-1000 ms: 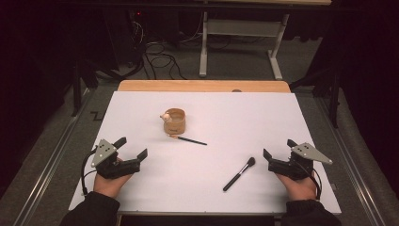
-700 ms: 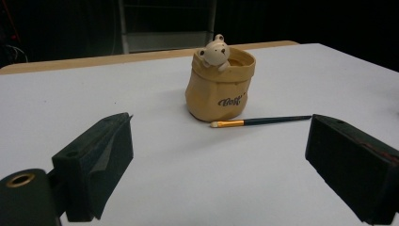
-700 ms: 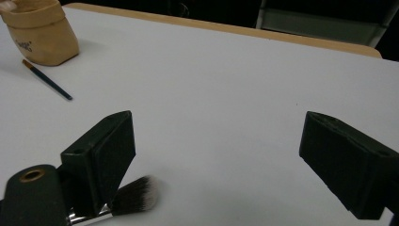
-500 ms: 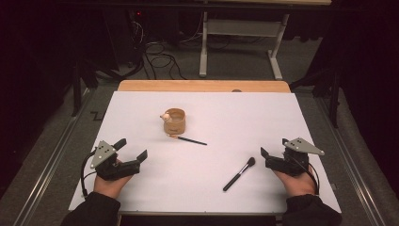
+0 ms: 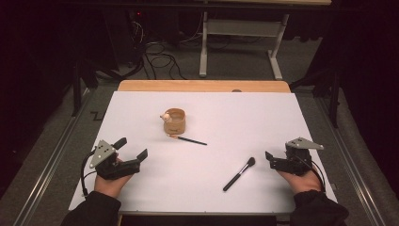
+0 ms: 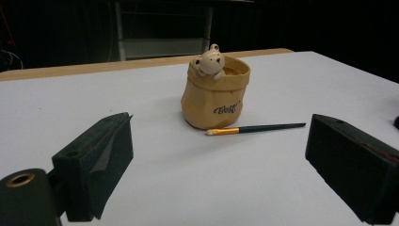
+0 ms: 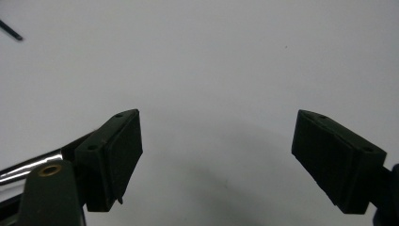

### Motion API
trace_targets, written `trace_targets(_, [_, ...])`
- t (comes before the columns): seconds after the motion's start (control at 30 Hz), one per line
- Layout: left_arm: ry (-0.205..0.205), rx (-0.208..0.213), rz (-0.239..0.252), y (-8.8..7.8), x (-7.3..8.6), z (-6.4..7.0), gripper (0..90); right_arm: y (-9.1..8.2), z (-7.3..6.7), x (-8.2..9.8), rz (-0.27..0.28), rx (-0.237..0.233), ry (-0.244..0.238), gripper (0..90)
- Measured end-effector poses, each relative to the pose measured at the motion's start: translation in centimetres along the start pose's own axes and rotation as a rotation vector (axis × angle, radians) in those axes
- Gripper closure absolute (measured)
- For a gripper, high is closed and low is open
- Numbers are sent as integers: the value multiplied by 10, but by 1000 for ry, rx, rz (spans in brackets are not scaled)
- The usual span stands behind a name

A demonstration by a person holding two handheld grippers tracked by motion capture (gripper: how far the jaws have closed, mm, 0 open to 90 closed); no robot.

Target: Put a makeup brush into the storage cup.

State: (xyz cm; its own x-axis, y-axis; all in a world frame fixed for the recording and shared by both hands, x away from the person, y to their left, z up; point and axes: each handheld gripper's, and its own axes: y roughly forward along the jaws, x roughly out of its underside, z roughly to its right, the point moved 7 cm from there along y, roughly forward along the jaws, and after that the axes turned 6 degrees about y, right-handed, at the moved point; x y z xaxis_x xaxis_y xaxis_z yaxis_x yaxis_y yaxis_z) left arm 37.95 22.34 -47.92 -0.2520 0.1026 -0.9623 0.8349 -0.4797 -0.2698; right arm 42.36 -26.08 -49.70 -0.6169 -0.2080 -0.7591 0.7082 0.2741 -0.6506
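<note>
A tan pouch-shaped pot [image 5: 174,120] with a small bear figure on its rim stands on the white table [image 5: 226,117]. Just in front of it lies a thin dark brush [image 5: 188,139] with a gold ferrule. A black makeup brush [image 5: 239,173] lies diagonally at front right. My left gripper [image 5: 133,147] rests open at front left, and its view looks at the pot [image 6: 216,94] and thin brush [image 6: 256,128] between its jaws [image 6: 221,174]. My right gripper [image 5: 270,160] is open just right of the makeup brush, tilted down at bare table [image 7: 230,160], empty.
A wooden strip [image 5: 202,86] borders the table's far edge. Beyond it on the dark floor are a metal stand [image 5: 244,42] and cables [image 5: 160,61]. A shiny brush part [image 7: 28,165] shows behind my right gripper's left jaw.
The right gripper has tipped downward toward the table and shifted slightly nearer the makeup brush. The left gripper and the objects have not moved.
</note>
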Motion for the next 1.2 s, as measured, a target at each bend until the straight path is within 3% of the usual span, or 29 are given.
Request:
trace_targets(0.2, [7, 1, 2, 0, 0, 2, 90, 3, -4, 4, -49, 7, -31, 244])
trace_targets(0.63, [5, 6, -1, 0, 0, 2, 90, 0, -8, -3, -120, -25, -28, 233])
trace_targets(1.2, [9, 14, -7, 1, 1, 4, 89, -6, -14, 6, -293, -51, -68, 185])
